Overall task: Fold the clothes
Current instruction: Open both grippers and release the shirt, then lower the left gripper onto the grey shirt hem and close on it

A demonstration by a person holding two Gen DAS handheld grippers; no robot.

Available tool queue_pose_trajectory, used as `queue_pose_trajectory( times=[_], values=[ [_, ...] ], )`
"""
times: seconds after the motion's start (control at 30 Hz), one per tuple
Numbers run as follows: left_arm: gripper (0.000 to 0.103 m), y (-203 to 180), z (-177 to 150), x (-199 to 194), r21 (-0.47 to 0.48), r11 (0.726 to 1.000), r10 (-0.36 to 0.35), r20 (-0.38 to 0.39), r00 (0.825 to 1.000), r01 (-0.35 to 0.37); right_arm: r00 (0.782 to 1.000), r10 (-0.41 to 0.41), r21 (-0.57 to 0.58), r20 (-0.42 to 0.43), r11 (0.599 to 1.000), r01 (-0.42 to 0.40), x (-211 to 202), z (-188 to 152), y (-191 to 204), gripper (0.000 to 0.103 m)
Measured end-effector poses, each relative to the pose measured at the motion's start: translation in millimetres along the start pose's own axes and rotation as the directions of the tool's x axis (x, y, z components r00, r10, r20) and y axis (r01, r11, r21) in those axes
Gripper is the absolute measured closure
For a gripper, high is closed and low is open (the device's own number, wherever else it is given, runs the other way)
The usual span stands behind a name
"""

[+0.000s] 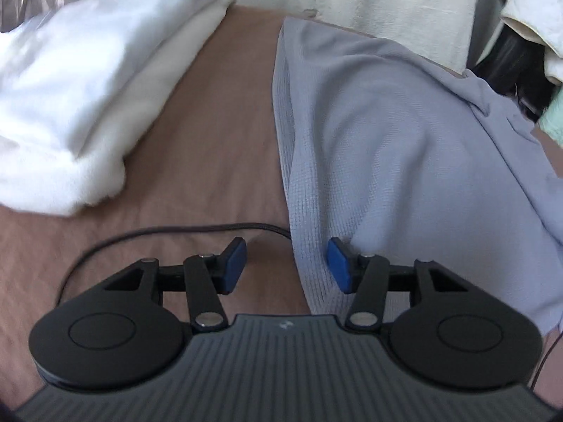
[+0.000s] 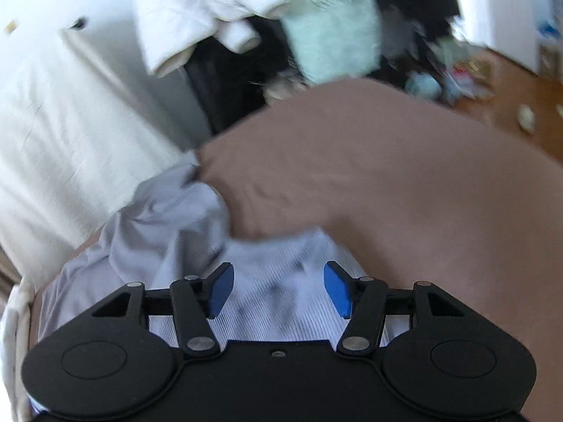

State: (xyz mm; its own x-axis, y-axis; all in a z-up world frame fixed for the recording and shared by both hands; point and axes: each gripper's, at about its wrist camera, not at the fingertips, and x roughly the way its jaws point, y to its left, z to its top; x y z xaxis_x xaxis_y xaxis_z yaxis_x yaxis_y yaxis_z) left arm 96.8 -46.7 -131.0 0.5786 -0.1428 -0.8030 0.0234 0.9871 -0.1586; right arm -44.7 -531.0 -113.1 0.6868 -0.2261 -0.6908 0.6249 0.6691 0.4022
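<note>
1. Brown bedding (image 1: 218,133) covers the work surface in both of my wrist views, with pale cream fabric (image 1: 387,0) hanging behind it.
2. On my left wrist view, a stack of folded white laundry (image 1: 88,88) sits to the left on the brown cover, well apart from the piece I am working on.
3. The lavender-grey garment (image 1: 387,140) lies spread on the brown cover to the right, its waffle-textured edge running down toward me.
4. My left gripper (image 1: 288,263) is spread wide with nothing between its blue pads (image 1: 235,263); the garment's near edge lies between the jaws, and the right-hand pad sits against or over the cloth, though I cannot tell whether it touches.
5. A black cable (image 1: 169,232) curves across the cover just beyond the left gripper.
6. My right gripper (image 2: 279,290) is also spread wide and empty, hanging over a ribbed part of the same garment (image 2: 169,218), which is bunched up ahead of it.
7. Farther off in the right view, blurred, I see a heap of white and mint-green clothes (image 2: 330,31) and a wooden floor (image 2: 510,105).
</note>
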Motion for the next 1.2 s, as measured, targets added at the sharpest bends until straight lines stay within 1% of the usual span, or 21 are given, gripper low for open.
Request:
queue_pose_trajectory(
  times=[0.07, 0.13, 0.17, 0.23, 0.33, 0.37, 0.5, 0.6, 0.67, 0.7, 0.77, 0.83, 0.87, 0.9, 0.97, 1.03, 1.07, 1.13, 1.17, 1.2],
  values=[
    [0.052, -0.6, -1.8, -10.0, 0.028, 1.000, -0.003, 0.003, 1.000, 0.002, 0.997, -0.038, 0.009, -0.071, 0.999, 0.038, 3.8, -11.1, -1.5, 0.041],
    [0.052, -1.2, -3.6, -20.1, 0.056, 0.998, -0.005, 0.007, 1.000, 0.005, 0.995, -0.061, -0.031, -0.081, 0.998, 0.059, 2.6, -13.5, 2.9, 0.041],
    [0.052, -1.5, -4.5, -25.1, 0.070, 0.998, -0.007, 0.009, 1.000, 0.006, 0.996, -0.056, -0.032, -0.076, 0.998, 0.054, 0.6, -12.9, 3.0, 0.040],
    [0.052, -2.1, -6.3, -35.1, 0.098, 0.995, -0.009, 0.012, 1.000, 0.008, 0.998, 0.002, 0.041, -0.060, 0.999, 0.001, -5.8, -10.6, -6.7, 0.040],
    [0.052, -0.7, -10.7, -45.9, 0.139, 0.990, -0.027, 0.019, 0.999, 0.024, 0.994, 0.105, 0.152, -0.039, 0.983, -0.098, -12.0, -4.3, -24.4, 0.040],
    [0.052, 0.2, -12.6, -48.6, 0.153, 0.988, -0.036, 0.022, 0.999, 0.032, 0.991, 0.125, 0.146, -0.048, 0.982, -0.117, -15.1, -2.6, -25.2, 0.040],
    [0.052, 3.9, -20.0, -59.4, 0.206, 0.977, -0.071, 0.032, 0.997, 0.063, 0.978, 0.164, 0.007, -0.132, 0.986, -0.164, -30.3, 2.6, -13.7, 0.040],
    [0.052, 4.9, -26.0, -66.2, 0.246, 0.966, -0.090, 0.038, 0.995, 0.078, 0.963, 0.183, -0.094, -0.198, 0.974, -0.205, -41.7, 6.6, -5.1, 0.040],
    [0.052, -0.9, -28.5, -65.9, 0.259, 0.962, -0.100, 0.028, 0.995, 0.089, 0.951, 0.192, -0.160, -0.242, 0.959, -0.234, -49.4, 9.2, 0.7, 0.039],
    [0.052, -3.9, -29.7, -65.7, 0.264, 0.960, -0.105, 0.022, 0.994, 0.096, 0.950, 0.187, -0.198, -0.250, 0.950, -0.240, -55.2, 9.9, 2.5, 0.038],
    [0.052, -10.7, -33.0, -64.8, 0.285, 0.953, -0.114, 0.009, 0.993, 0.107, 0.963, 0.135, -0.292, -0.231, 0.935, -0.201, -66.2, 9.0, 3.1, 0.036],
    [0.050, -16.9, -39.9, -62.6, 0.321, 0.940, -0.118, -0.021, 0.993, 0.118, 0.975, 0.039, -0.360, -0.219, 0.926, -0.118, -63.8, 6.4, -2.8, 0.036],
    [0.043, -18.8, -44.9, -61.0, 0.341, 0.932, -0.118, -0.044, 0.992, 0.126, 0.977, -0.013, -0.390, -0.213, 0.918, -0.073, -61.2, 4.8, -6.2, 0.036],
    [0.041, -20.8, -49.9, -59.3, 0.360, 0.923, -0.117, -0.068, 0.991, 0.134, 0.975, -0.026, -0.389, -0.222, 0.919, -0.064, -59.5, 4.5, -11.0, 0.036],
    [0.041, -18.6, -60.8, -54.9, 0.374, 0.917, -0.111, -0.101, 0.989, 0.141, 0.965, 0.005, -0.339, -0.262, 0.936, -0.097, -57.3, 5.9, -22.6, 0.036],
    [0.042, -12.6, -58.3, -49.0, 0.323, 0.938, -0.095, -0.100, 0.990, 0.123, 0.957, 0.040, -0.302, -0.289, 0.944, -0.130, -56.3, 6.2, -33.6, 0.036],
    [0.044, -9.5, -56.5, -45.9, 0.295, 0.949, -0.087, -0.099, 0.991, 0.113, 0.957, 0.044, -0.304, -0.288, 0.943, -0.135, -55.7, 5.2, -37.9, 0.036],
    [0.044, -3.9, -44.8, -45.1, 0.232, 0.969, -0.084, -0.027, 0.996, 0.088, 0.959, 0.026, -0.318, -0.282, 0.940, -0.119, -50.9, 3.6, -45.2, 0.036],
    [0.044, -2.6, -40.6, -45.3, 0.213, 0.973, -0.089, 0.000, 0.996, 0.087, 0.961, 0.014, -0.332, -0.275, 0.937, -0.109, -46.6, 1.7, -48.0, 0.036],
    [0.044, -2.7, -40.5, -43.5, 0.207, 0.974, -0.094, -0.006, 0.996, 0.094, 0.963, 0.004, -0.346, -0.269, 0.933, -0.100, -41.6, -0.8, -50.7, 0.036]
  ],
)
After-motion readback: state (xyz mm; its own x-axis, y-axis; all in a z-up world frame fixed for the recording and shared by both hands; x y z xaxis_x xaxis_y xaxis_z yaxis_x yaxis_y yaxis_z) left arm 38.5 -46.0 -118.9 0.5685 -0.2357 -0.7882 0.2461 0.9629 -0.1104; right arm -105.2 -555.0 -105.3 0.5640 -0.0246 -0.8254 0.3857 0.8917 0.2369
